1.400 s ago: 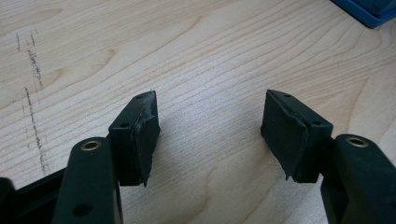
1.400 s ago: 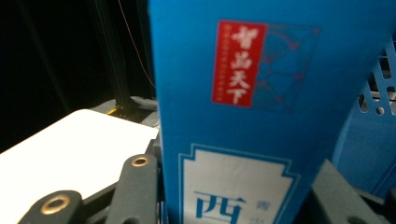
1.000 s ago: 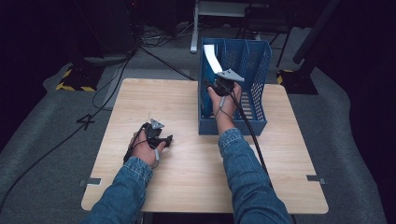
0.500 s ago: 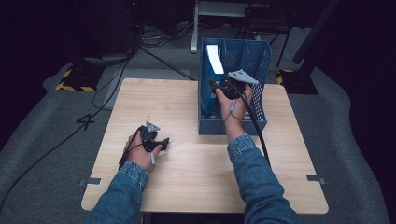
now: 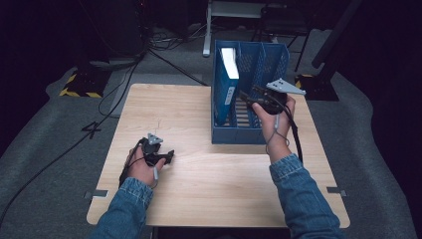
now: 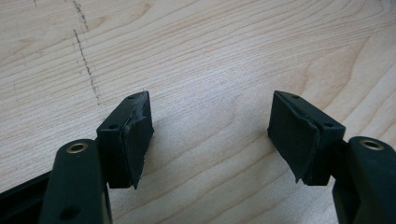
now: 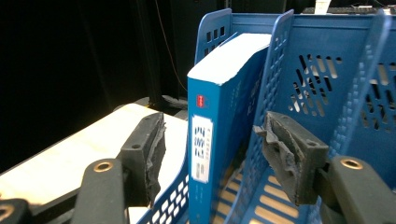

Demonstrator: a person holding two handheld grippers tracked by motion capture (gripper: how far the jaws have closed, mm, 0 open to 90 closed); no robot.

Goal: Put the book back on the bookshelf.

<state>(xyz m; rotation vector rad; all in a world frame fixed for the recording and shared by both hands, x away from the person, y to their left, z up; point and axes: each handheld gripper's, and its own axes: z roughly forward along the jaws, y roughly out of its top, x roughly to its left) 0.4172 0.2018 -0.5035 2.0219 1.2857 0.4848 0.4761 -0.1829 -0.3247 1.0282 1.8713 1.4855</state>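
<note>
On the light wooden table [image 5: 199,199] in a dark room, the stiff, heavy blue book [image 5: 228,82] stands at 12 o'clock in the blue rack [image 5: 239,135]; grab its spine, since the right gripper [image 5: 249,97] has just opened with nothing inside and the left gripper [image 5: 166,157] is spread, holding nothing.

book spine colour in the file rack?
Blue, with a white label; the book shows best in the right gripper view.

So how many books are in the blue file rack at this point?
1. A blue book stands upright in the leftmost slot of the file rack, as the high view shows it. The other slots look empty, though their far ends are partly hidden.
</note>
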